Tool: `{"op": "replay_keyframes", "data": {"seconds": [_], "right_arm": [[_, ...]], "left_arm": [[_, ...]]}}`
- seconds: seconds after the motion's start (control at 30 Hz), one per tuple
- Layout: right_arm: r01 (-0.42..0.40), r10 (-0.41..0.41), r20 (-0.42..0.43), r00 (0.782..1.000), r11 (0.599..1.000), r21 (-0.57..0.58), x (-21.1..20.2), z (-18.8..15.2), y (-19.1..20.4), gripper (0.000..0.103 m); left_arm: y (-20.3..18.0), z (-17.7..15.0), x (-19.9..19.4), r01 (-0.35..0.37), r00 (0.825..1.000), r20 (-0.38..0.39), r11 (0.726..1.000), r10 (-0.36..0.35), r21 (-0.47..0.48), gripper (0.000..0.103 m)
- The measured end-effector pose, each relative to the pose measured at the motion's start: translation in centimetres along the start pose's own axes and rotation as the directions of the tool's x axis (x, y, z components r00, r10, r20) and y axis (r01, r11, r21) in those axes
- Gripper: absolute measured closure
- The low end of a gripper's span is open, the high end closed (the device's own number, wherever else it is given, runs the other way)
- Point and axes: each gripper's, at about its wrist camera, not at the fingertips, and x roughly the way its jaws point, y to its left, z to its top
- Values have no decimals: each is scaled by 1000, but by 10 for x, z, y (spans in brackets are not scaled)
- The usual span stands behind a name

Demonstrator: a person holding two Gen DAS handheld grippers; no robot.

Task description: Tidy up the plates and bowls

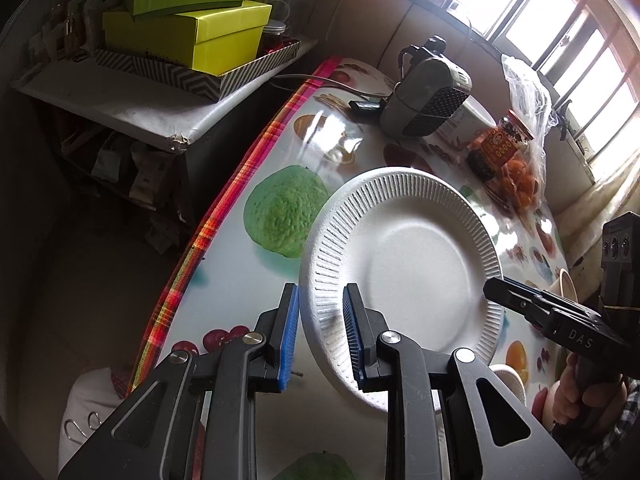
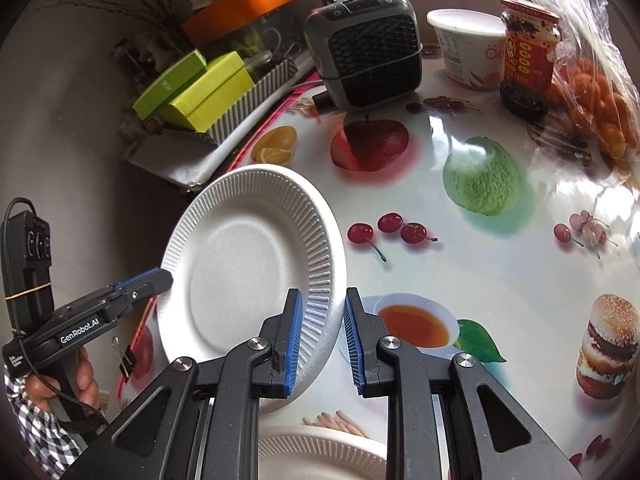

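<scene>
Both grippers clamped on one paper plate (image 1: 404, 256): left gripper (image 1: 320, 334) and right gripper (image 2: 320, 340) on opposite rims, plate tilted above table (image 2: 500, 264).

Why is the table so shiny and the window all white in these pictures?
Left wrist view: the window is washed out by daylight, and that glare streaks the glossy tablecloth. Right wrist view: bright patches shine on the tablecloth too, and the fisheye lens bends the edges round and dark.

A lived-in home dining corner: a fruit-print tablecloth (image 2: 460, 280), a sauce jar (image 2: 526, 56), bagged oranges (image 2: 596, 112), a small heater (image 2: 368, 48) and cluttered shelves (image 1: 120, 96) by windows (image 1: 560, 24).
</scene>
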Motion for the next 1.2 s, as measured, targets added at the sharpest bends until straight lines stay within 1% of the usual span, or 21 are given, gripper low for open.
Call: {"op": "replay_keyframes", "data": {"seconds": [0.27,0.6,1.2], "right_arm": [[14,-14,21,1000,1000,-2,-21,-16,2,82],[33,-34,44,998,999,9,-51,-45,-2,82],[78,-82,69,994,995,60,-95,-105,-20,82]], "left_arm": [[-13,-10,-14,20,1000,14,1000,-20,21,79],[-33,-28,-29,46,999,20,997,-47,63,79],[-71,-66,-31,90,996,-19,986,-88,142,79]]}}
